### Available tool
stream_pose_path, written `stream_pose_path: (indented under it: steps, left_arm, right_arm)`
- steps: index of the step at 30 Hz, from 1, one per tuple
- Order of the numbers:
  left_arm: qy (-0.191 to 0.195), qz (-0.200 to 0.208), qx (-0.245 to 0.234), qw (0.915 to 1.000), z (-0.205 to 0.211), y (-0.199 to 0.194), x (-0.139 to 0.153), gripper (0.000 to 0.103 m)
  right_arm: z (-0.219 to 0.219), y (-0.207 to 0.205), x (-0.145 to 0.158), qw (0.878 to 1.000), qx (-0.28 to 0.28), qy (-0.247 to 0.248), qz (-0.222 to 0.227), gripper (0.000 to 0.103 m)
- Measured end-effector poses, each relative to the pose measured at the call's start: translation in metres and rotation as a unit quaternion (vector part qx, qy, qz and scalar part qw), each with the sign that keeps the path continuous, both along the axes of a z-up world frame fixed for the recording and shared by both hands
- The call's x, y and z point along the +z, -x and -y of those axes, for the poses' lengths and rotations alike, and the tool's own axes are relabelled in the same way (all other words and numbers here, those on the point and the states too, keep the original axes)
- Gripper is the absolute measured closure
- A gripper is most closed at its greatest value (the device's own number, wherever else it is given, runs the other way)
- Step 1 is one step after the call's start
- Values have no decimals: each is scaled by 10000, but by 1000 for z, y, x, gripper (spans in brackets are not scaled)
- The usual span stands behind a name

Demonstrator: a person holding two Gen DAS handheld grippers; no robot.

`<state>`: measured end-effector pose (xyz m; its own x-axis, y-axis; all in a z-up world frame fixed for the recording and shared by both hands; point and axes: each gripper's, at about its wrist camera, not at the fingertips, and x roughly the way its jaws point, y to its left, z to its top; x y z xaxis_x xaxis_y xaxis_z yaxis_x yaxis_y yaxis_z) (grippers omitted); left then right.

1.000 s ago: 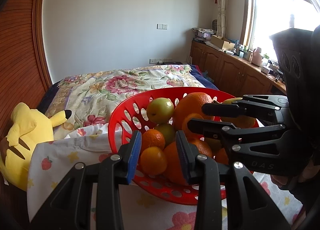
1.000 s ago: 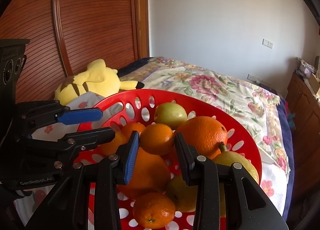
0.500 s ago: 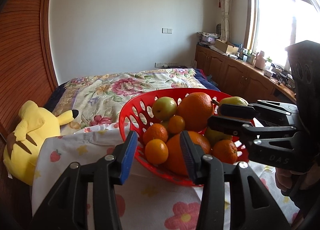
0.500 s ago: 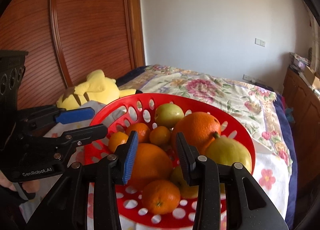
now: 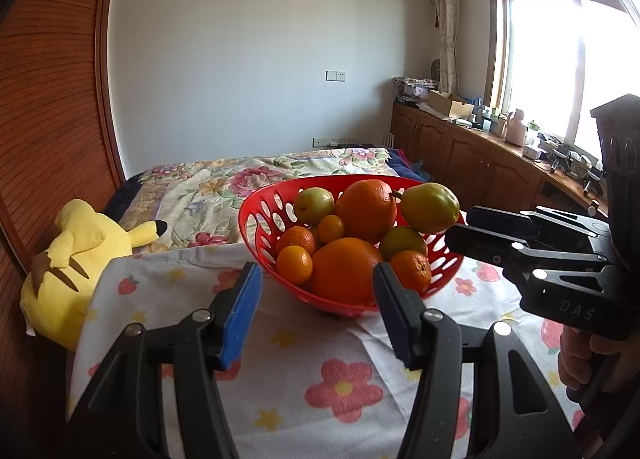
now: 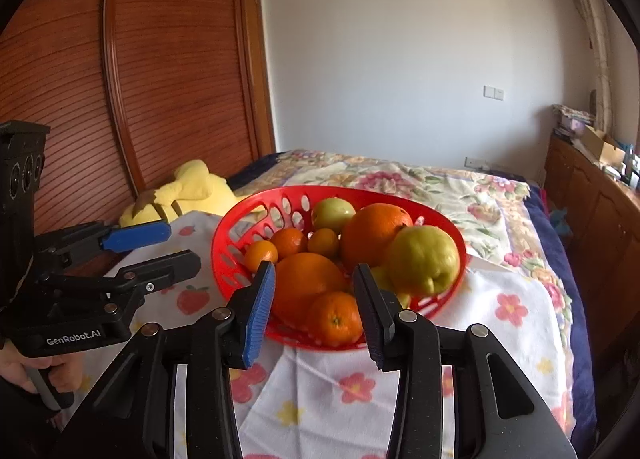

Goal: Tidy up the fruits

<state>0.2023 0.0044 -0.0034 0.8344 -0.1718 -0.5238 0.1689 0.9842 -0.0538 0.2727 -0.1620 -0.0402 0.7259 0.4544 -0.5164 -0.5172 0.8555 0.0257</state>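
A red slotted basket [image 5: 256,219] [image 6: 224,235] stands on a white flowered cloth [image 5: 320,379] and holds two large oranges [image 5: 344,271], several tangerines [image 5: 294,263] and green-yellow fruits [image 5: 430,207] [image 6: 424,259]. My left gripper [image 5: 316,291] [image 6: 176,245] is in front of the basket's near left side. Its jaws are opening with nothing between them. My right gripper [image 6: 314,283] [image 5: 464,229] is by the basket's near right side. Its jaws are opening slightly, and nothing is gripped. Neither gripper touches the basket or the fruit.
A yellow plush toy [image 5: 76,255] [image 6: 188,191] lies left of the cloth against a wooden sliding door [image 6: 120,79]. A floral bedspread [image 5: 224,183] stretches behind the basket. Wooden cabinets [image 5: 472,155] with clutter run under the window at right. A hand [image 5: 580,363] holds the right gripper.
Both grippers have drawn back from over the basket, so the fruit now lies beyond the fingertips. The left jaws have spread noticeably wider. The right jaws have widened only slightly.
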Motion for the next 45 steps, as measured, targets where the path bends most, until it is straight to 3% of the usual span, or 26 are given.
stream_pose_path:
  steps: [2,13,15,20,27,31,45]
  left_arm:
    - [-70,116,56,9999,2,8,3,34]
    - [-51,624,73,9980,0,46,24,25]
    - [67,692,89,9975,-3,53,30,15]
    - [120,1011,254,9945,-9,74,50,5]
    - [65,1184,503,9917,-13,97,72,4]
    - [-16,1202,535,9913,-11,106,80,3]
    - [-122,1155,582,9915,2,135,87,3]
  right_arm:
    - [2,6,1,10000,-45,-25,17,61]
    - [8,43,20,9987,-278,-124,416,54]
    - [10,49,24,9982,-309,-148,496,52]
    - [18,64,35,9964,-425,-247,685,44]
    - [24,88,52,9931,-520,-366,986,30]
    - [31,99,62,9913,-561,-481,1088,15]
    - [40,133,75,9858,-976,-373,1317,9]
